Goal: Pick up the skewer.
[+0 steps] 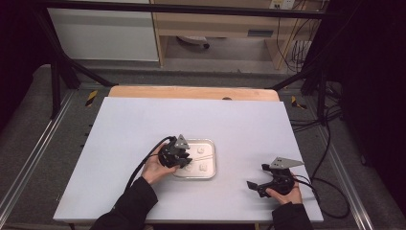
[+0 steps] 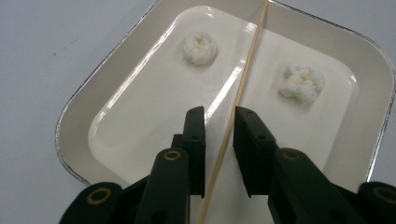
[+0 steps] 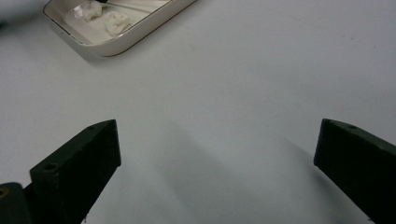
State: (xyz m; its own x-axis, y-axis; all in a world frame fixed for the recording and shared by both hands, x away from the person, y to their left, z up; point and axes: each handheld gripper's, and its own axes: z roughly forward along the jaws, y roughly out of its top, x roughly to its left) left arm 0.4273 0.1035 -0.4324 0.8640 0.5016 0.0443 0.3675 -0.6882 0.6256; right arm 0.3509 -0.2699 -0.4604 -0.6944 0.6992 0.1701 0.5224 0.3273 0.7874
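**Skewer between the left tongs, over the tray**

A thin wooden skewer (image 2: pixel 238 98) runs from 6 o'clock up to 1 o'clock across the tray (image 2: pixel 84 100) in the left gripper view, passing between the jaws of the left tongs (image 2: pixel 219 123). These stand narrowly parted, with a small gap on each side of the stick (no pad presses it). Two white dumplings (image 2: pixel 200 48) lie in the tray, one on each side of the skewer. The right tongs (image 3: pixel 217 140) gape wide over bare desk (image 3: pixel 243 70), the tray at their 11 o'clock.
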